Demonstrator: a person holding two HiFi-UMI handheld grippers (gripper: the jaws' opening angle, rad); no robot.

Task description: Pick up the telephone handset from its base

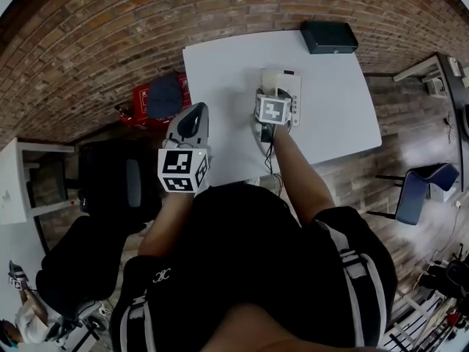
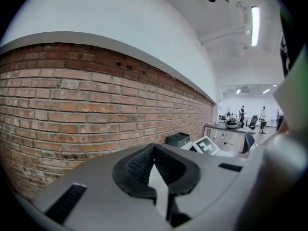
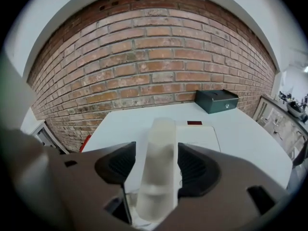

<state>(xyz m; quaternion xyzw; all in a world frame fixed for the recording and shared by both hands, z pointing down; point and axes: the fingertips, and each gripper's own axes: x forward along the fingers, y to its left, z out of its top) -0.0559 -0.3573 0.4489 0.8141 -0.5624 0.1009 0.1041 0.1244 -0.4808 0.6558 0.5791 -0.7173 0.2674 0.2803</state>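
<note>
The white telephone handset [image 3: 159, 162] lies on its white base [image 3: 197, 136] on the white table [image 3: 240, 129]. My right gripper [image 3: 155, 165] is open and straddles the handset, one dark pad on each side of it with small gaps. In the head view the right gripper [image 1: 270, 97] sits over the left side of the base [image 1: 289, 79], its marker cube hiding the jaws. My left gripper [image 1: 192, 116] hovers off the table's left edge, shut, with nothing between its pads [image 2: 139, 167]. It points along the brick wall.
A black box [image 1: 328, 37] rests at the table's far right corner. A red object [image 1: 146, 101] lies on the floor left of the table, a black chair [image 1: 110, 182] stands nearer, and a blue chair [image 1: 421, 185] is at the right. People stand far off [image 2: 242, 114].
</note>
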